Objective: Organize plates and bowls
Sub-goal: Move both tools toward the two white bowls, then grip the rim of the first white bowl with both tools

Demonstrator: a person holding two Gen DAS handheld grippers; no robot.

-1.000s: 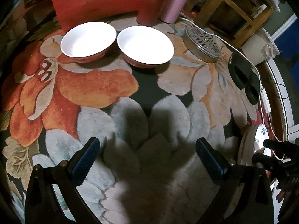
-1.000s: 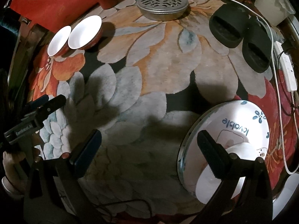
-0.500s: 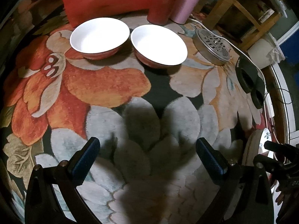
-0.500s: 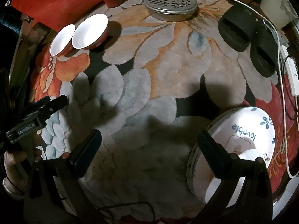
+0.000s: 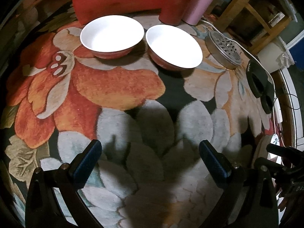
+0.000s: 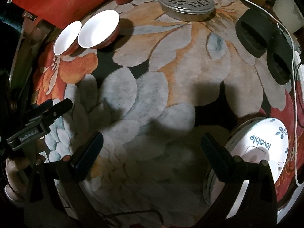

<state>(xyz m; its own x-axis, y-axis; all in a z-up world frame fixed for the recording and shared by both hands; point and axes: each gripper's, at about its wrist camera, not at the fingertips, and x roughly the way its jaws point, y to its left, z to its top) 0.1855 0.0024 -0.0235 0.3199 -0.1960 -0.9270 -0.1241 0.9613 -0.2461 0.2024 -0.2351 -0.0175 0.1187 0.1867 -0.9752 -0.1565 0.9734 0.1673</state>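
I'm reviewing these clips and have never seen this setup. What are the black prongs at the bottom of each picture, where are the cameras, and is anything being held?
There is no robot here. A person holds one two-finger gripper in each hand, and each gripper carries a fisheye camera that looks forward along its fingers. The black prongs are those fingers.

One picture is from the left gripper, the other from the right gripper. Both are open and hold nothing. The right view also shows the left gripper from the side, with the hand that holds it.

Everything sits on a flowered rug. Two white bowls with red outsides stand side by side, the left bowl and the right bowl. A white plate printed "lovable" lies just beside the right gripper. Also there: a round metal grate and black slippers.
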